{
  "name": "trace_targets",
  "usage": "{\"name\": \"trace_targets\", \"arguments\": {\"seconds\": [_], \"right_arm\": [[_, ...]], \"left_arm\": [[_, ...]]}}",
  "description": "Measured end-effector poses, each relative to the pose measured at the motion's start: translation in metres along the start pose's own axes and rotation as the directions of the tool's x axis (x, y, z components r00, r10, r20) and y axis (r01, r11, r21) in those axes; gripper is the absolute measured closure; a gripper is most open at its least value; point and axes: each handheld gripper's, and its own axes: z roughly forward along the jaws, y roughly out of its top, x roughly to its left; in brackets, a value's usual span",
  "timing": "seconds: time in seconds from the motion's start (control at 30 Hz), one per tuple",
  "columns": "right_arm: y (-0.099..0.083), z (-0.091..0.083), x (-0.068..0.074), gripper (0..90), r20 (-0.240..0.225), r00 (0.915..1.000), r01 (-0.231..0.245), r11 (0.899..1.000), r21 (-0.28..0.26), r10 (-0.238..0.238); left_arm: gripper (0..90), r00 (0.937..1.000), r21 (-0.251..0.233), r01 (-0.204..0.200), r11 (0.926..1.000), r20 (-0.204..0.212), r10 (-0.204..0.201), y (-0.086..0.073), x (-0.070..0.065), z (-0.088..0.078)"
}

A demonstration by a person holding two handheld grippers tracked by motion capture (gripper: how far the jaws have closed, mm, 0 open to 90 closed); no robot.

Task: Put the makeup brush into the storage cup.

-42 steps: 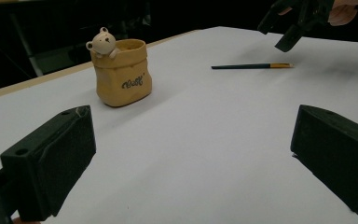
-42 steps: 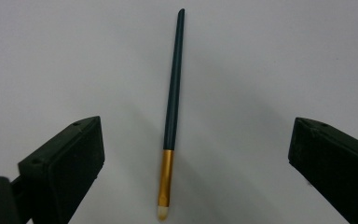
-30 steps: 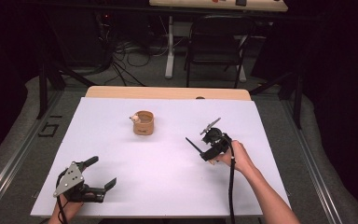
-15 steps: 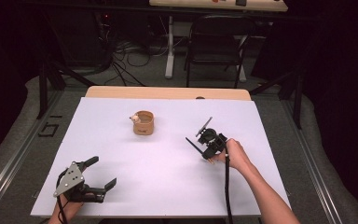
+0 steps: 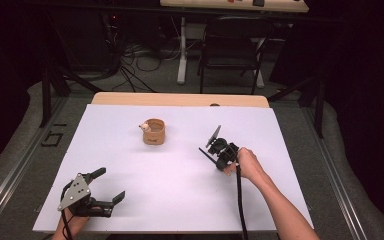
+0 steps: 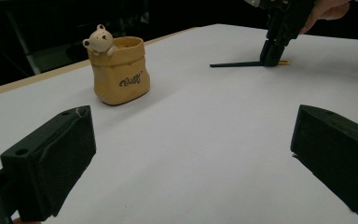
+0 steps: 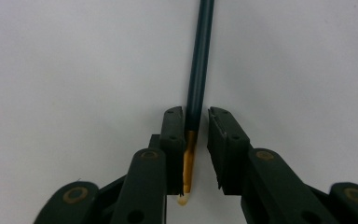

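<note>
A dark green pencil [image 5: 206,154] with a tan end lies flat on the white table [image 5: 180,200]. My right gripper [image 5: 219,161] points down at that end. In the right gripper view the pencil [image 7: 199,60] runs between the narrowly parted jaws of the right gripper [image 7: 196,114]. It touches one pad, with a slim gap at the other. My left gripper [image 5: 111,184] rests wide open at the front left, holding nothing. From the left gripper [image 6: 191,140] I see the pencil [image 6: 235,64] under the right gripper [image 6: 271,58].
A tan sack-shaped pot [image 5: 154,132] with a small bear figure [image 5: 142,127] on its rim stands at the middle back of the table; in the left gripper view the pot [image 6: 119,70] is upright. A chair [image 5: 232,45] and cables lie beyond the far edge.
The right hand and its gripper have shifted slightly toward the left and down at the pencil's end. The left gripper has not moved.
</note>
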Motion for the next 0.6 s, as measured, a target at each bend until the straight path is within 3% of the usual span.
{"name": "trace_targets", "arguments": {"seconds": [0.2, 0.37, 0.5, 0.6], "right_arm": [[0.0036, 0.0002, 0.0004, 80.2, -0.007, 1.0000, -0.003, 0.999, 0.033, 0.003], [0.0039, 0.0019, -0.0017, 82.9, -0.044, 0.9988, -0.023, 0.999, 0.032, 0.024], [0.0046, 0.0010, -0.0031, 83.9, -0.046, 0.9989, -0.010, 0.999, 0.046, 0.012], [0.0032, 0.0024, -0.0046, 84.1, -0.071, 0.9969, -0.032, 0.999, 0.022, 0.034]], "left_arm": [[0.0, 1.0000, 0.000, 0.001, 1.0000, 0.001, -0.001, 0.0000, -0.0001, 0.0002], [0.0, 1.0000, 0.002, 0.000, 1.0000, 0.002, 0.000, -0.0001, -0.0001, 0.0004], [0.0, 1.0000, 0.002, -0.004, 1.0000, 0.004, 0.004, 0.0001, -0.0003, 0.0002], [0.0, 1.0000, 0.002, -0.003, 1.0000, 0.001, 0.003, 0.0000, 0.0000, -0.0003]]}}
